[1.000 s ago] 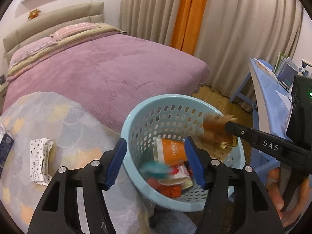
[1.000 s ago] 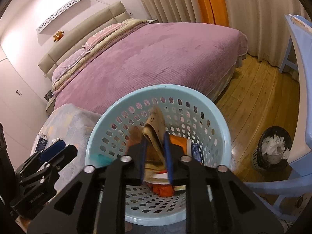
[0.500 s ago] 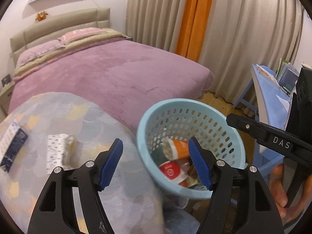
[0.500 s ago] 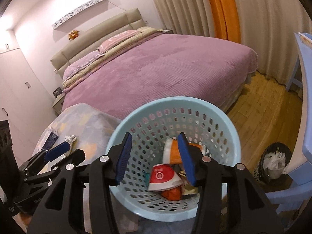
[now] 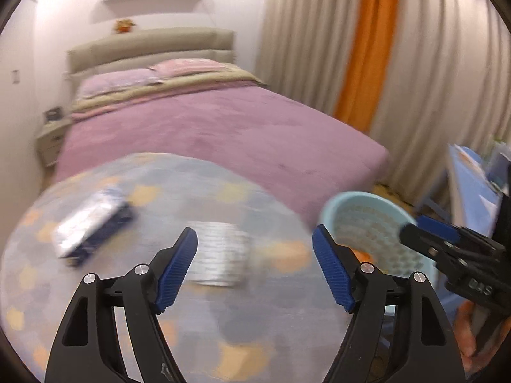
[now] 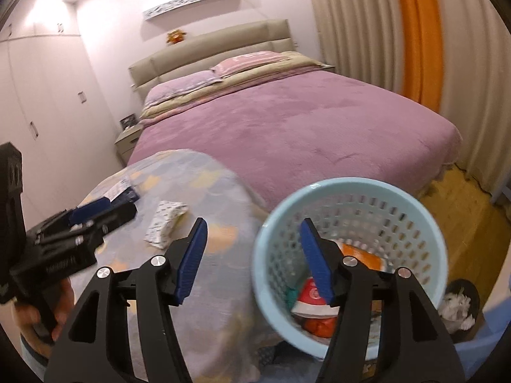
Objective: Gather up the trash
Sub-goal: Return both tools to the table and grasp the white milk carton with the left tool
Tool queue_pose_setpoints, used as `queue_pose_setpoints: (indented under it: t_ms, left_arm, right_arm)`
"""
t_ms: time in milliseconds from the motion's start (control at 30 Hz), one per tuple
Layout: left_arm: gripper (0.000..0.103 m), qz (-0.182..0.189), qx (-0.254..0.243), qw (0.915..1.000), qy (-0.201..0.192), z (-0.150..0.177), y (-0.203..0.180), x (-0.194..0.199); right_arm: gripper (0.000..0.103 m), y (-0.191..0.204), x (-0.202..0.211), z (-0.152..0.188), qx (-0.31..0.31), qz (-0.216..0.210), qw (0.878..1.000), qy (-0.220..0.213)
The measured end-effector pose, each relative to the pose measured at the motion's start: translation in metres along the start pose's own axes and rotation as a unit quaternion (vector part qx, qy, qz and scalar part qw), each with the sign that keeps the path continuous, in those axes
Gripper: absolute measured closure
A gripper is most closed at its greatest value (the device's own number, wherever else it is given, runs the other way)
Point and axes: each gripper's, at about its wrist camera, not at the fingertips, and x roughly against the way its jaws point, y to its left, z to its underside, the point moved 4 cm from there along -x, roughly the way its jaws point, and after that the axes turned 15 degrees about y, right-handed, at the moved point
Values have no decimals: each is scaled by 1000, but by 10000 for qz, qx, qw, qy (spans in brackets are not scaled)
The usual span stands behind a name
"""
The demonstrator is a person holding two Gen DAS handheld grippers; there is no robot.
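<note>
Our left claw (image 5: 254, 271) hangs empty, jaws widening, over the dotted packet (image 5: 220, 257) on the surface (image 5: 159, 319). Our right claw (image 6: 252, 261), also widening and empty, hovers at the basket (image 6: 348, 188) rim.

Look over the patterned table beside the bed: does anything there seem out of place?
Yes. Two bits of litter lie loose on the patterned table: a crumpled dotted white wrapper and a dark blue-and-white packet, though the light-blue basket beside it already holds other trash.
</note>
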Motion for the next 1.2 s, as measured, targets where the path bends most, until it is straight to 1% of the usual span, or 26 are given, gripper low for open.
queue_pose_setpoints:
  t_ms: [33, 100, 200, 300, 367, 433, 633, 733, 800, 900, 967, 1000, 1033, 1100, 1200]
  left_arm:
    - [29, -141, 26, 9999, -40, -1, 7, 2]
    - [25, -425, 144, 9989, -116, -2, 30, 8]
    - [21, -682, 336, 9970, -165, -5, 59, 12]
    - [19, -1257, 575, 9902, -182, -6, 97, 9]
    - [18, -1456, 650, 9871, -133, -7, 116, 4]
    - [18, -1498, 793, 9855, -30, -7, 138, -3]
    - [18, -1356, 1284, 9823, 157, -15, 193, -27]
    - [18, -1200, 1428, 9820, 290, -21, 213, -42]
    - [18, -1084, 1490, 9822, 377, -19, 216, -51]
    - [18, -793, 1681, 9812, 526, -14, 224, -65]
    - [18, -306, 1838, 9812, 499, -9, 225, -65]
    - [18, -170, 1859, 9813, 478, -7, 224, -65]
    - [18, -109, 1807, 9823, 472, -6, 221, -64]
    - [20, -53, 1545, 9864, 553, -3, 211, -64]
    - [21, 225, 1094, 9914, 681, -1, 190, -58]
  right_arm:
    - [44, 9, -4, -1, 73, -12, 10000, 35]
    - [43, 25, -13, -3, 202, -42, 9997, 127]
    - [43, 44, -26, -3, 307, -135, 9991, 256]
    - [41, 65, -45, -4, 349, -316, 9982, 360]
    - [41, 76, -62, -2, 378, -410, 9970, 543]
    - [41, 85, -73, 0, 429, -420, 9960, 661]
    - [41, 106, -109, 0, 544, -358, 9939, 885]
    - [41, 107, -124, -2, 523, -354, 9933, 971]
    - [41, 109, -132, -4, 520, -346, 9928, 1019]
    - [41, 112, -145, -7, 516, -362, 9919, 1102]
    - [41, 114, -152, -8, 538, -330, 9912, 1164]
    - [41, 115, -153, -10, 567, -287, 9914, 1148]
    - [41, 118, -153, -13, 604, -297, 9915, 1110]
    - [41, 123, -157, -15, 663, -294, 9912, 1108]
    - [41, 129, -163, -17, 740, -218, 9903, 1156]
